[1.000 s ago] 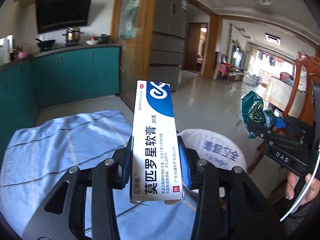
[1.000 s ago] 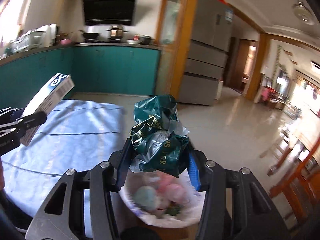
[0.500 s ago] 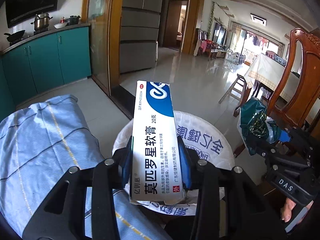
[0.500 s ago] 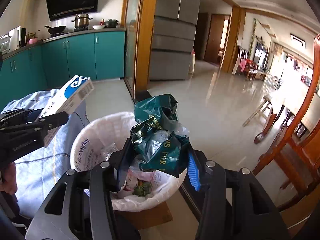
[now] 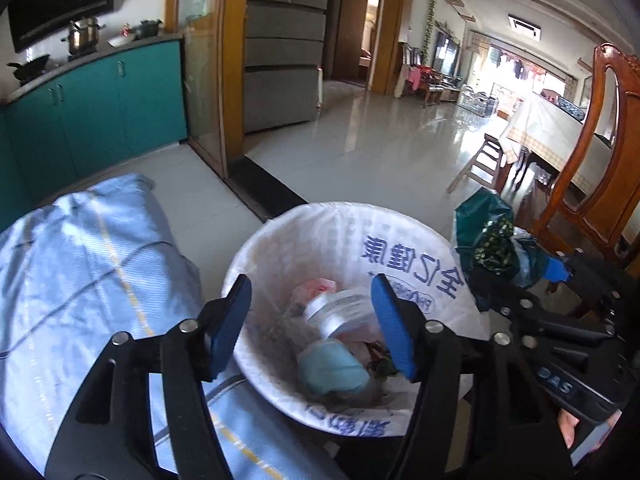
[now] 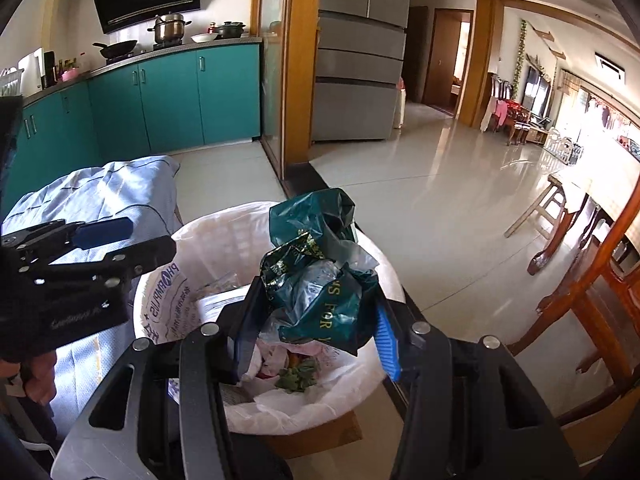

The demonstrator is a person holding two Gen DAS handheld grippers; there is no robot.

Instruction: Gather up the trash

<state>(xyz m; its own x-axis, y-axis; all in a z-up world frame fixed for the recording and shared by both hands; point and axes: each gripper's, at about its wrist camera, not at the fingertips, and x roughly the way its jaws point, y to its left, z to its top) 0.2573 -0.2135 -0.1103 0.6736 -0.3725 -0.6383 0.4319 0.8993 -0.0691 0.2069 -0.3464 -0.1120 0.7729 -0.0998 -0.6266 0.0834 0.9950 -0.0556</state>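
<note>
The left gripper [image 5: 310, 328] is hovering directly over the round bin lined with a white printed plastic bag [image 5: 400, 248], its blue-padded jaws standing wide apart with nothing between them. Inside the liner, a pale box-like item [image 5: 340, 312], a light blue face mask [image 5: 332, 368] and some green scraps are lying among other rubbish. The right gripper [image 6: 314, 328] is clenching a crumpled dark green plastic bag with gold lettering [image 6: 320, 276], holding it just above the near rim of the same bin [image 6: 224, 240], beside the table draped in a light blue checked cloth [image 6: 120, 188]. Judging by this, the disposal step is in hand, with the green bag left to go. The next move probably calls for parting the right jaws over the opening so the bag falls inside rather than snagging on the rim.
</note>
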